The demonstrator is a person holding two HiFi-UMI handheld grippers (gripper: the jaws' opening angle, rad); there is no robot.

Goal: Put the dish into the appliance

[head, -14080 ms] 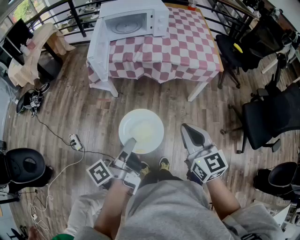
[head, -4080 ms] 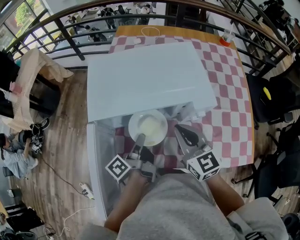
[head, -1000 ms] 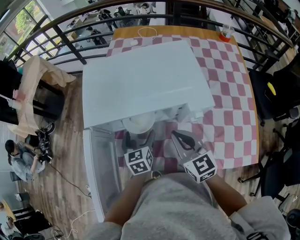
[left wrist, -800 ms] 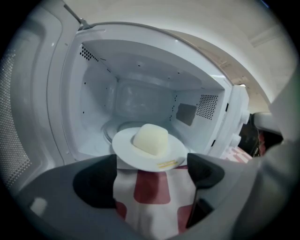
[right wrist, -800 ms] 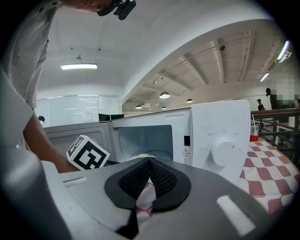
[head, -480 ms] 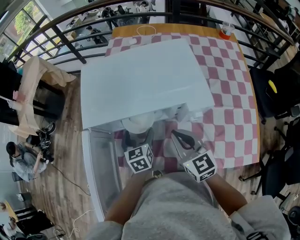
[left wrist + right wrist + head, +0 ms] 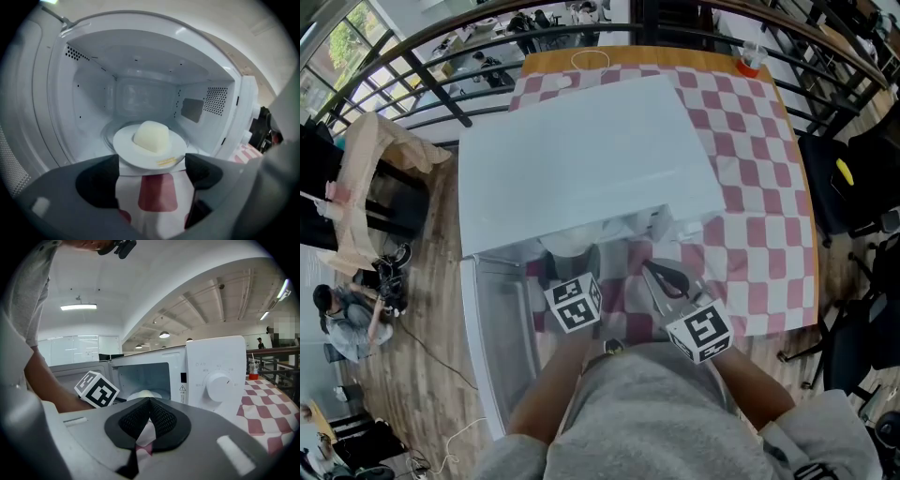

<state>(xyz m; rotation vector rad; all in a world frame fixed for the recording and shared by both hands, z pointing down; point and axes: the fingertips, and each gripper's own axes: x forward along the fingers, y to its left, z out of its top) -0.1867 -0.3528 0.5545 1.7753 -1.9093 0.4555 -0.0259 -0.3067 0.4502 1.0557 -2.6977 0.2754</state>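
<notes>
Inside triangle-labelled microwave (image 7: 89,98) sits dish (image 7: 124,147); L gripper (image 7: 152,169) wide, just narrowing, empty; R gripper (image 7: 150,402) closed.

Left gripper (image 7: 150,177): smooth grey shell, matte black pads (image 7: 96,180) lining the jaws. Right gripper (image 7: 149,414): same grey shell, its black pads finely mesh-textured. Each carries a white cube printed with black square markers: left cube (image 7: 574,302), right cube (image 7: 698,330). Person wears a grey short-sleeved shirt (image 7: 647,417).
</notes>
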